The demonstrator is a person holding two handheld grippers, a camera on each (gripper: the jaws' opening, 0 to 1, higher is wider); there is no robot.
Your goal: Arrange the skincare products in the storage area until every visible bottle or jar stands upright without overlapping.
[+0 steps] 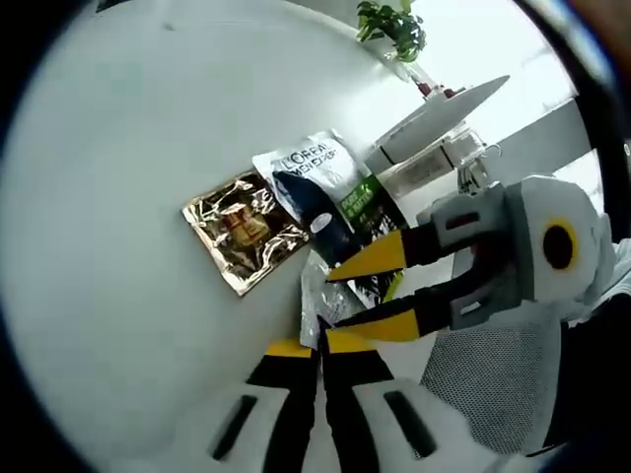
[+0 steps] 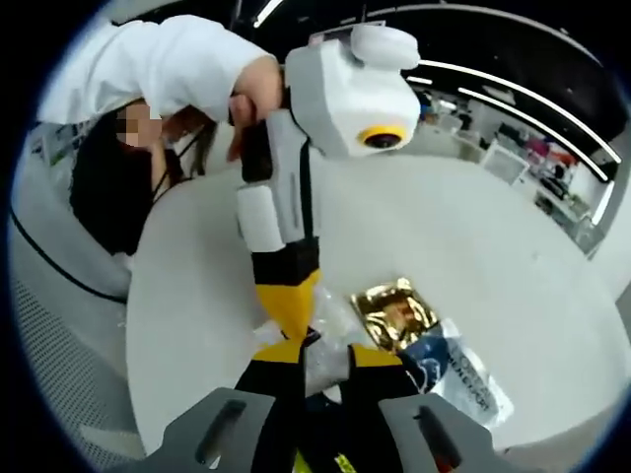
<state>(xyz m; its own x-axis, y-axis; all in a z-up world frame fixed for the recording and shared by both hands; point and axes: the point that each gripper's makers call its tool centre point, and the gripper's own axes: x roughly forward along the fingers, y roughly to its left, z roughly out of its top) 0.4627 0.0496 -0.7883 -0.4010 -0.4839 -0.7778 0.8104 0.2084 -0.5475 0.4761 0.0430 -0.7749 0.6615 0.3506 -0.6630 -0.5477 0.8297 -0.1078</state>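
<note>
A crinkled clear sachet (image 1: 317,301) stands up off the round white table (image 1: 128,197). My left gripper (image 1: 318,343) is shut on its near edge; in the right gripper view it (image 2: 288,313) comes down from above, held by a hand (image 2: 251,99). My right gripper (image 2: 327,355) is open, one jaw on each side of the same sachet (image 2: 325,367), and reaches in from the right (image 1: 331,305). A gold foil sachet (image 1: 242,229) (image 2: 396,313) lies flat beyond it. Beside that lies a white, blue and green printed sachet (image 1: 325,187) (image 2: 458,376).
A mesh chair (image 1: 483,389) stands by the table's near edge. A potted plant (image 1: 394,28) and white furniture (image 1: 444,118) are past the far edge. A person in a white sleeve (image 2: 158,64) leans over the table's other side.
</note>
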